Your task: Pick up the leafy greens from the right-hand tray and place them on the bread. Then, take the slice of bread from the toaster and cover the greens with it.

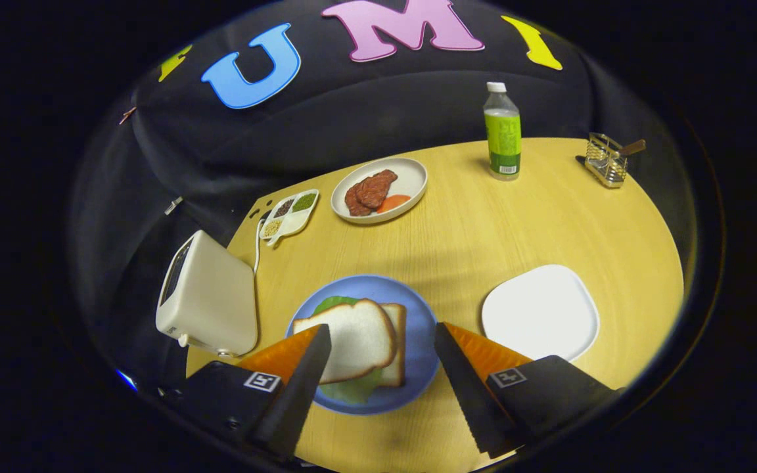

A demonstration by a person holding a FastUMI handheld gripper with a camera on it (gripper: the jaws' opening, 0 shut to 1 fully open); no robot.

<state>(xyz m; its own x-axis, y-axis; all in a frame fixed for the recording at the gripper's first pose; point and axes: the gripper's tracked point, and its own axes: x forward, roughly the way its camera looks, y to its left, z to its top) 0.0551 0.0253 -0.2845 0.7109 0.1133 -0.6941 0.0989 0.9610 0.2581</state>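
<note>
Two bread slices [352, 338] stacked on blue plate [421, 328], leafy greens [352, 391] sandwiched between (edges peeking out) | gripper [382, 341] fingers spread wide, holding nothing, top slice just ahead between them | toaster [207, 302] beside plate | white tray [539, 312] on the other side | bottle [502, 131] far across table [523, 223]

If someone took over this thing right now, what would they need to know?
Tool: open, holding nothing, fingers either side of the round blue plate.
On that plate: a white bread slice lies over the green leafy lettuce, with a second bread slice underneath.
Square white tray holds nothing; cream toaster stands beside the plate.
Done: greens placed and covered. Left: apparently nothing.
</note>
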